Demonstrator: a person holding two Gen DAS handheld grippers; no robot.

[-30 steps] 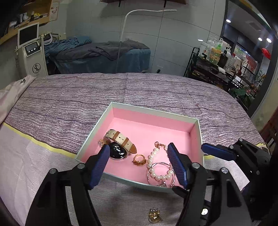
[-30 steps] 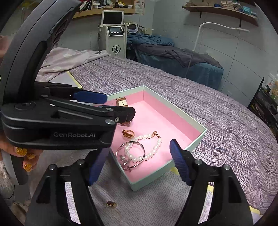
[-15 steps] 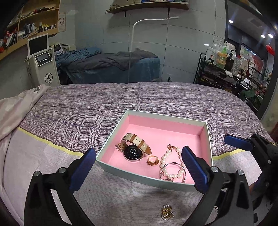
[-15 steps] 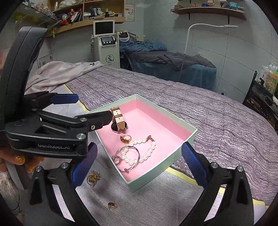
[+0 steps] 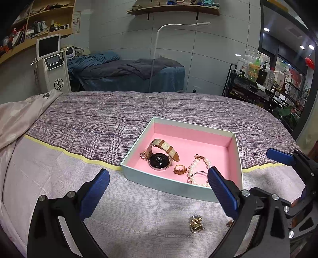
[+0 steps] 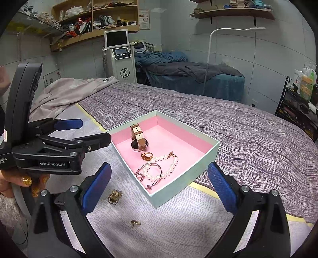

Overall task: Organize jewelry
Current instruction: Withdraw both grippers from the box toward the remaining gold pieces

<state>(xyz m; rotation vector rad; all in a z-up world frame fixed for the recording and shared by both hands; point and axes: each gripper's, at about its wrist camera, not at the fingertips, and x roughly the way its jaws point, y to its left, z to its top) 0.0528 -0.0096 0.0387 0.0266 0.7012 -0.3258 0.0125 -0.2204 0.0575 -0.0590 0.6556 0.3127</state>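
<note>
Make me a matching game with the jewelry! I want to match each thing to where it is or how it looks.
Things:
1. watch
2. pearl bracelet
3. gold brooch
4. left gripper

Places or states:
a. on the bedspread, outside the box
b. jaws wide open, holding nothing
c. in the box, lying across a silver bangle
d. in the box, face down, tan strap

Pairs: 1-d, 2-c, 3-a, 4-b

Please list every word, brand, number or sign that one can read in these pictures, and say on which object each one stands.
"GenRobot.AI": on the side of the left gripper, seen from the right wrist.
"...stem": cut-off ends of small lines at that gripper's rear edge; the rest is out of view.
Round monogram logo, perhaps "LS": on the white machine.
Wall poster, machine screen, shelf books, bottle labels: too small or blurred.
</note>
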